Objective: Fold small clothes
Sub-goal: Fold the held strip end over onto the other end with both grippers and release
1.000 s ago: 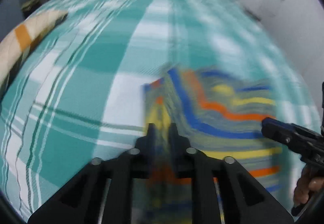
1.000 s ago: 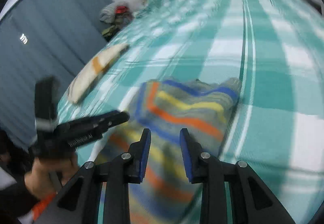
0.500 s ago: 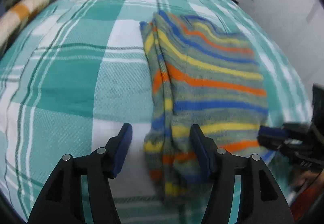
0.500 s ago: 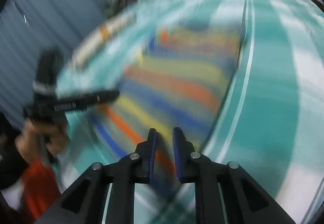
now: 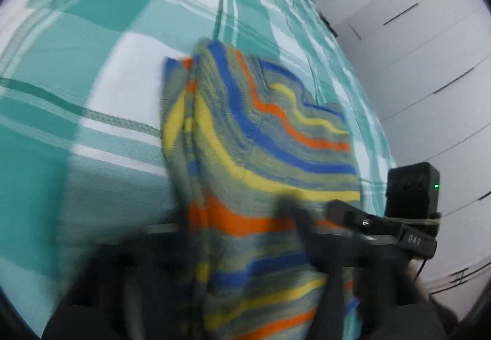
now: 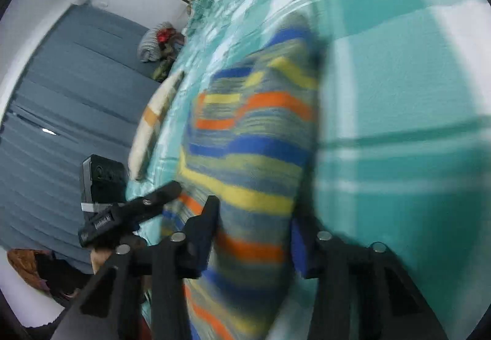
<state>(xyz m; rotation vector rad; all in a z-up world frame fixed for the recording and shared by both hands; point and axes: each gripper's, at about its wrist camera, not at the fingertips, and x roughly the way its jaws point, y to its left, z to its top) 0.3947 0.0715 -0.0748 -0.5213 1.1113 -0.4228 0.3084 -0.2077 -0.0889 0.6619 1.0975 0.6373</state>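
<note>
On the bed (image 5: 101,69), over the teal plaid sheet, lies the striped garment (image 5: 264,137), partly folded, with its near end running up between both tools. Right tongs (image 6: 254,235) are spread wide, fingers either side of the cloth, nothing pinched. Left tongs (image 5: 233,241) are badly smeared in their own view; can't tell if they grip or not.

Step, as I read it: take the near hem and carry it over for the next fold. To do it well: close each pair on the full layer stack near a corner, lift evenly, keep the edge taut between both, and lay it square on the far edge.

Left view alone shows the bunched left edge of the garment and the white wall panels (image 5: 423,63). Right view alone shows the pillow (image 6: 153,125), the grey curtain (image 6: 67,88), a clothes pile (image 6: 159,45), and a clear look at spread fingers.
</note>
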